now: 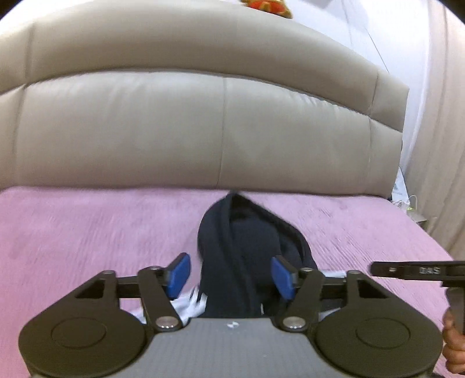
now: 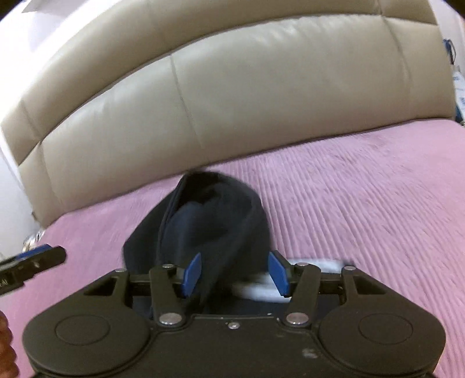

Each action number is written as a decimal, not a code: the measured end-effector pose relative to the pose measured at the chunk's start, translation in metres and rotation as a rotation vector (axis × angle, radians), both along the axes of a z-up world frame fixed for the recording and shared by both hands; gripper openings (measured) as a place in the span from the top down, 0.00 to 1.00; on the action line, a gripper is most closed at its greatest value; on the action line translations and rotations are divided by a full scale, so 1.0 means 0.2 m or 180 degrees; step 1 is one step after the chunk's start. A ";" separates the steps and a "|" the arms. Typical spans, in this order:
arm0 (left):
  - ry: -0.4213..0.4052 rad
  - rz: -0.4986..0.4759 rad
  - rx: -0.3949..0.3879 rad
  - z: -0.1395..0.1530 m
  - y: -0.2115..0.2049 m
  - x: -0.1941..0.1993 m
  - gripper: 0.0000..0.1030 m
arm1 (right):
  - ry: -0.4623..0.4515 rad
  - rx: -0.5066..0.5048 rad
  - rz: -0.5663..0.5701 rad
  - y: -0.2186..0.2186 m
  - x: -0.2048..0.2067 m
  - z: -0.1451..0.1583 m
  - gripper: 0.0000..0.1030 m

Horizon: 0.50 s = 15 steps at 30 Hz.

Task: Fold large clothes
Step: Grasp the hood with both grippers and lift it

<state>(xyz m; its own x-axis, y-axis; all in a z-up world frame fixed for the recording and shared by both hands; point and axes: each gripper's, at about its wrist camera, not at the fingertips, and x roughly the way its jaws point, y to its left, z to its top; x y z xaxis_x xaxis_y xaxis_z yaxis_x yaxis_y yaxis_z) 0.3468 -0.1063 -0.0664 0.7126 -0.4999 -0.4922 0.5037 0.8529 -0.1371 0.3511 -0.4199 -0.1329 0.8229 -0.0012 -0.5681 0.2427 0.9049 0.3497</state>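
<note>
A dark navy hooded garment with white parts lies bunched on the pink bedspread, its hood toward the headboard. My left gripper is open, its blue pads on either side of the dark cloth without pinching it. In the right wrist view the same garment lies between the open jaws of my right gripper. A white patch of the garment shows by the right pad. Each gripper's tip shows at the edge of the other's view.
A padded beige headboard stands just behind the garment. The pink bedspread spreads to both sides. A pale curtain hangs at the bed's right side. A red and yellow object sits on top of the headboard.
</note>
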 end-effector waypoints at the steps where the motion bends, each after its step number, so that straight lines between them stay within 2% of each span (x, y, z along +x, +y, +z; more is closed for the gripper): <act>1: -0.0021 -0.0015 0.0011 -0.02 -0.06 0.09 0.35 | -0.0001 0.0066 -0.0030 -0.03 0.09 -0.02 0.36; 4: 0.0124 -0.0033 -0.0120 -0.11 -0.21 0.41 0.33 | 0.0024 0.0330 -0.0181 -0.12 0.30 -0.10 0.32; 5: 0.0265 0.0000 -0.0165 -0.15 -0.27 0.54 0.30 | 0.0050 0.0388 -0.0206 -0.15 0.35 -0.13 0.32; 7: 0.0477 0.0055 -0.0194 -0.24 -0.36 0.75 0.30 | 0.0189 0.0439 -0.0256 -0.18 0.46 -0.19 0.32; 11: 0.0907 0.0092 0.0098 -0.43 -0.53 1.05 0.29 | 0.0437 0.0345 -0.0267 -0.20 0.62 -0.26 0.31; 14: 0.0855 0.0093 0.0379 -0.51 -0.62 1.13 0.29 | 0.0599 0.0231 -0.0245 -0.20 0.72 -0.31 0.31; 15: 0.0797 0.0120 0.0493 -0.53 -0.64 1.15 0.29 | 0.0661 0.0184 -0.0260 -0.20 0.75 -0.33 0.42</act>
<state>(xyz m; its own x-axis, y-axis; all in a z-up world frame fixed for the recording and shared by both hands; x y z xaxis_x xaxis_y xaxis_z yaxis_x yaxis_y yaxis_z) 0.5769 -0.2352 -0.1718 0.5761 -0.3805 -0.7234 0.4381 0.8909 -0.1198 0.5002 -0.4604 -0.1984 0.6868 -0.0255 -0.7264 0.3865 0.8592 0.3353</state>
